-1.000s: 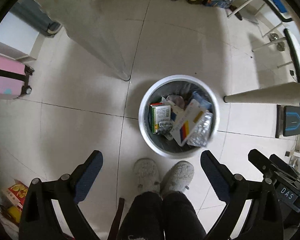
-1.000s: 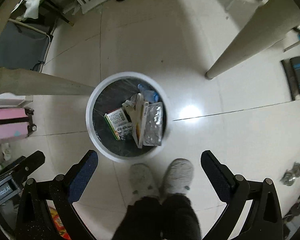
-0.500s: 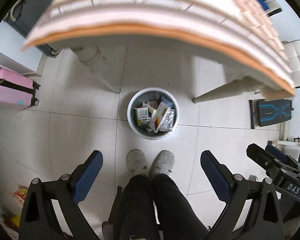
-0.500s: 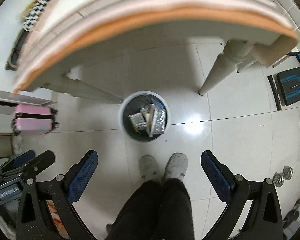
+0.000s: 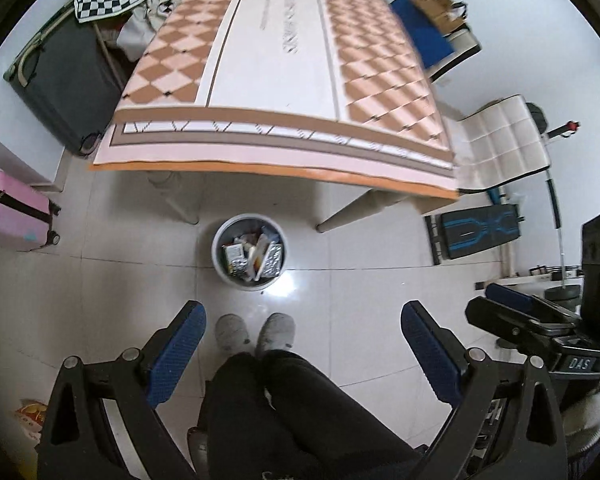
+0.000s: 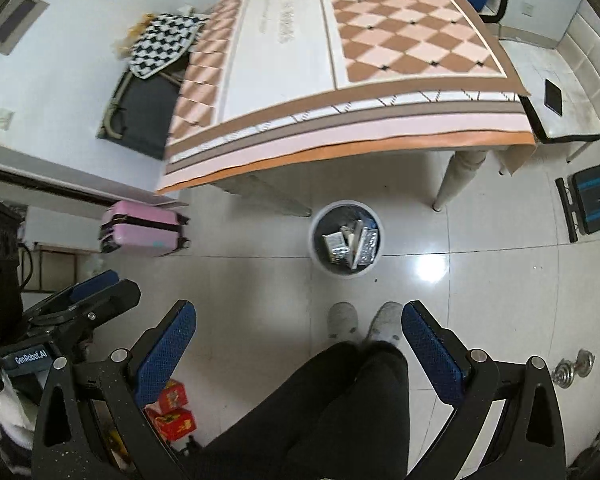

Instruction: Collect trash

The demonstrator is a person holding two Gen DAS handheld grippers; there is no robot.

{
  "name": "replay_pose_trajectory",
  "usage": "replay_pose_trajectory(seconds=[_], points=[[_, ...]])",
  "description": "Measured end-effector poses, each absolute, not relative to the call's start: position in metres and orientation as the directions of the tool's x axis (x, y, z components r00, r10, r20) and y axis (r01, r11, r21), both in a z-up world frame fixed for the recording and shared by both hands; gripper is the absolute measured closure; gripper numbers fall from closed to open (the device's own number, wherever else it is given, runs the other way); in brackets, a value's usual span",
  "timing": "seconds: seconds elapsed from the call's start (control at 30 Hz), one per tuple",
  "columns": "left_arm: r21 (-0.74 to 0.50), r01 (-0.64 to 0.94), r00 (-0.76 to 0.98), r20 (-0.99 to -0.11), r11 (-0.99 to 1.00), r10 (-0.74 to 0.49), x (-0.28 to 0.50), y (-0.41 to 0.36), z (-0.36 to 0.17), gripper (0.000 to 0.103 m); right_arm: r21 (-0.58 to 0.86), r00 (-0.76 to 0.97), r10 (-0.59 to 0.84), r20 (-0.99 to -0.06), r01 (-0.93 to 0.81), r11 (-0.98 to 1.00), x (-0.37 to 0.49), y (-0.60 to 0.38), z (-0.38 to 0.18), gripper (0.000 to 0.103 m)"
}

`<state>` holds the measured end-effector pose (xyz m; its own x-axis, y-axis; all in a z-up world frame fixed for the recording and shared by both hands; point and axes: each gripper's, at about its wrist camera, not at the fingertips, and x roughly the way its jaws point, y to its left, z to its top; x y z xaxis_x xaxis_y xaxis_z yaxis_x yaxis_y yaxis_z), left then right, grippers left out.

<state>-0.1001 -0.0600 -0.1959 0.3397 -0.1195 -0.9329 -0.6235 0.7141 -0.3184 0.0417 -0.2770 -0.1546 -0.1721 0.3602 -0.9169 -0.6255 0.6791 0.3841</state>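
Observation:
A white trash bin (image 5: 220,260) stands on the tiled floor under the table's near edge, holding several wrappers and boxes (image 5: 252,256). It also shows in the right wrist view (image 6: 316,256). My left gripper (image 5: 302,316) is open and empty, held high above the floor over the person's feet. My right gripper (image 6: 298,314) is open and empty at about the same height. The right gripper's body shows at the right of the left wrist view (image 5: 540,324). The left gripper's body shows at the left of the right wrist view (image 6: 72,308).
A table with a checked orange cloth (image 5: 300,60) fills the upper view. A pink suitcase (image 5: 8,212) stands at left, a dark suitcase (image 5: 64,80) behind it. A white chair (image 5: 504,144) and a black exercise bench (image 5: 476,232) are right. Red boxes (image 6: 172,412) lie on the floor.
Both grippers have risen far above the bin, from just over it to above table height. The tabletop has come into view. Both stay open and empty.

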Motion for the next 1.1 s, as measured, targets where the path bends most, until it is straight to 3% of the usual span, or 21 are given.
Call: replay_pose_trajectory(seconds=[0.43, 1.1], points=[[-0.371, -0.577, 0.423, -0.898, 0.728, -0.122, -0.122, -0.075, -0.128, 0.003, 0.468, -0.211, 0.444, -0.871, -0.632, 0.618, 0.018, -0.294, -0.08, 0.0], [-0.396, -0.53, 0.473, -0.872, 0.75, -0.126, -0.131, -0.075, -0.103, 0.0, 0.489, -0.236, 0.45, -0.861, -0.628, 0.606, 0.01, -0.297, -0.063, 0.0]])
